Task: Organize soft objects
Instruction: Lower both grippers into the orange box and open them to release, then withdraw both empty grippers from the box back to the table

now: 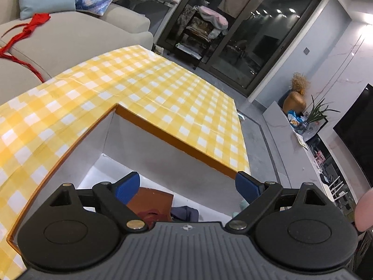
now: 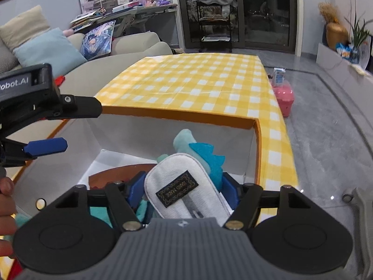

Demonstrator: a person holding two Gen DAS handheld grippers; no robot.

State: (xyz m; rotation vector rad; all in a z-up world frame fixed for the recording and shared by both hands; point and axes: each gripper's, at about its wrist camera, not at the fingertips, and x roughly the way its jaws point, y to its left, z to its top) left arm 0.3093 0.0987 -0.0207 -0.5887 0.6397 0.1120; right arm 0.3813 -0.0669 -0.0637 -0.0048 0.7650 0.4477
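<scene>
A white box with an orange rim [image 1: 174,142] [image 2: 177,114] sits on the yellow checked table [image 1: 144,86] [image 2: 198,81]. My left gripper [image 1: 186,187] stands open over the box, with nothing between its blue pads [image 1: 127,186]. Below it lie a brown soft item [image 1: 151,200] and a navy one [image 1: 185,212]. In the right wrist view the left gripper [image 2: 81,127] comes in from the left. My right gripper [image 2: 183,190] is shut on a teal plush toy [image 2: 186,186] with a white belly, a black label and blue spikes, held above the box.
A beige sofa [image 1: 70,37] with cushions and a red garment [image 1: 30,28] lies left of the table. A pink container [image 2: 283,98] with a carton stands on the floor at the right. A hand [image 2: 7,198] shows at the left edge. Glass doors and a rack stand behind.
</scene>
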